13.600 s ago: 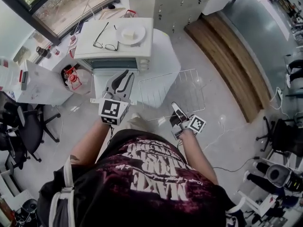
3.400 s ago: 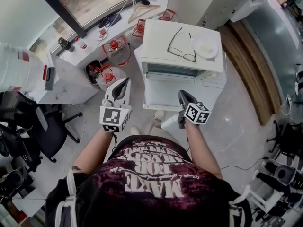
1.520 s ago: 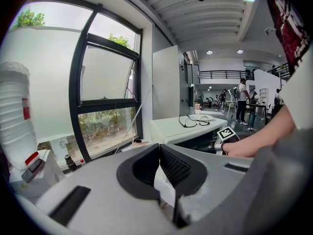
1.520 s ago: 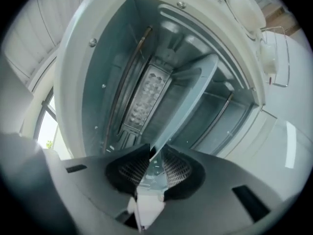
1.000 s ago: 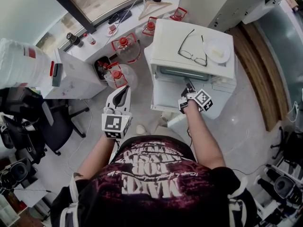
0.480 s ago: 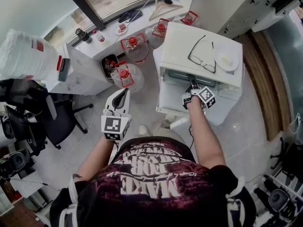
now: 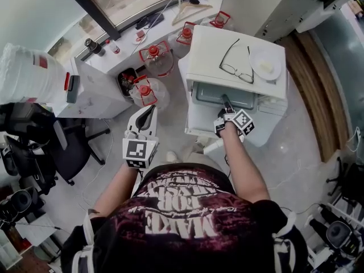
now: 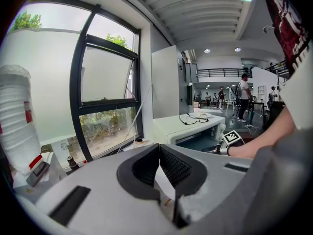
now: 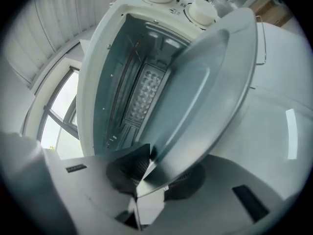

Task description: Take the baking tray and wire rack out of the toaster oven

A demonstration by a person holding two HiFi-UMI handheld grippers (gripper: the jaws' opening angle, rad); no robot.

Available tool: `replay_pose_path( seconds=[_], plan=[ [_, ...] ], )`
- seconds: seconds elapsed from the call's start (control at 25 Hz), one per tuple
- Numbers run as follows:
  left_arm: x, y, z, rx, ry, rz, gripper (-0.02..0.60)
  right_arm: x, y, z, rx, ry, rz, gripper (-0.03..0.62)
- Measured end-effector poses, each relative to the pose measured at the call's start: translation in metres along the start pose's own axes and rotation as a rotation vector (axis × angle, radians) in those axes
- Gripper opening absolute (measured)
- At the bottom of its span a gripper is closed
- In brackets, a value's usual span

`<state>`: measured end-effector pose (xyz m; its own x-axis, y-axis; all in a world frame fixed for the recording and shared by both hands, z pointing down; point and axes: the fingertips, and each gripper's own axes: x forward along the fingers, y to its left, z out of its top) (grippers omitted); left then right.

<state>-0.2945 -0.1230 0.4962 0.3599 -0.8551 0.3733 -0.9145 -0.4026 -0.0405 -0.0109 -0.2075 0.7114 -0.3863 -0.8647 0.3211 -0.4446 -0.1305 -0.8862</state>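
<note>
One toaster oven (image 7: 207, 53), open at the front, is pictured with one pair of glasses (image 7: 235, 67) and one plate (image 7: 266, 65) lying on its top, and one baking tray (image 9: 205, 82) is seen in its mouth. The tray's near rim is clamped by the right gripper (image 9: 146, 168), whose jaws have just been closing on it, the arm stretched forward to the oven's front. The left gripper (image 8: 159, 165) is held out left of the oven, well apart from it, jaws pressed together with nothing between them.
</note>
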Motion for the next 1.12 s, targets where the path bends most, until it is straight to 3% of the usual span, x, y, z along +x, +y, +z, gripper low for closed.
replay_pose_path(
  seconds=[0.04, 0.12, 0.16, 0.36, 0.44, 0.56, 1.12],
  plan=[
    [0.001, -0.001, 0.0, 0.003, 0.001, -0.004, 0.006, -0.002, -0.001, -0.003, 0.002, 0.005, 0.005, 0.091],
    [0.002, -0.005, -0.002, 0.01, 0.005, -0.015, 0.006, 0.0, -0.004, -0.005, 0.027, 0.011, 0.019, 0.216],
    [0.002, -0.007, -0.002, 0.014, 0.006, -0.02, 0.006, 0.003, -0.006, -0.004, 0.051, 0.002, 0.025, 0.249],
    [-0.005, -0.009, -0.004, 0.025, 0.018, -0.024, 0.006, 0.016, -0.011, 0.006, 0.114, -0.069, 0.033, 0.248],
    [-0.01, -0.007, -0.004, 0.03, 0.019, -0.018, 0.006, 0.017, -0.006, 0.006, 0.108, -0.069, 0.061, 0.136],
    [-0.017, -0.001, -0.004, 0.035, 0.015, -0.005, 0.006, 0.016, 0.007, 0.009, 0.085, -0.084, 0.112, 0.043],
    [-0.058, 0.001, -0.005, 0.052, -0.023, -0.009, 0.006, -0.029, 0.004, -0.018, 0.135, -0.064, 0.114, 0.029]
  ],
)
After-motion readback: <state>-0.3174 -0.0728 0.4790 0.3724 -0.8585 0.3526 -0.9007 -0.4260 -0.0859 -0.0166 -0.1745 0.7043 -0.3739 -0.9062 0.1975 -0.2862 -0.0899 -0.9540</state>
